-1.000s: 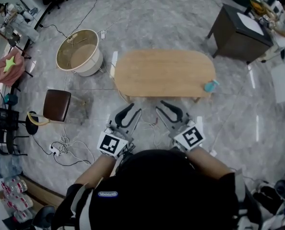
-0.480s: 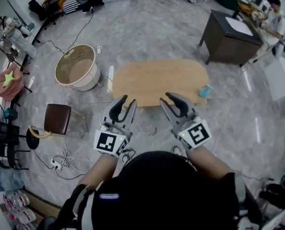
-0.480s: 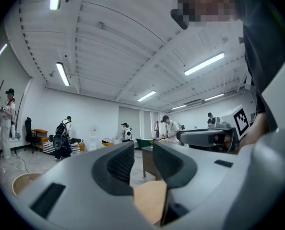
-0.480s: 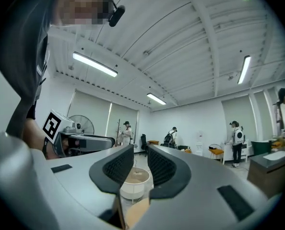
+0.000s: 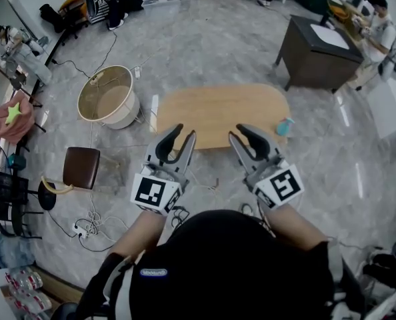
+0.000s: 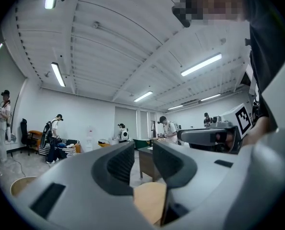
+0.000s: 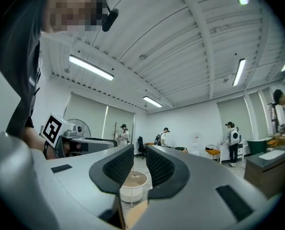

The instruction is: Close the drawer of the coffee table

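Wood-topped oval coffee table [image 5: 218,109] sits beyond the left claw [image 5: 183,133] and right claw [image 5: 237,133], both released, holding nothing. Shirt logo [image 5: 149,271] is too blurred to read.

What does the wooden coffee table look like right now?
The coffee table has a light wooden top, long with rounded ends, mostly bare. It stands on the grey floor. A small teal thing sits near its right end. No open drawer shows from above. The left gripper and right gripper show over its near edge, jaws apart and empty.
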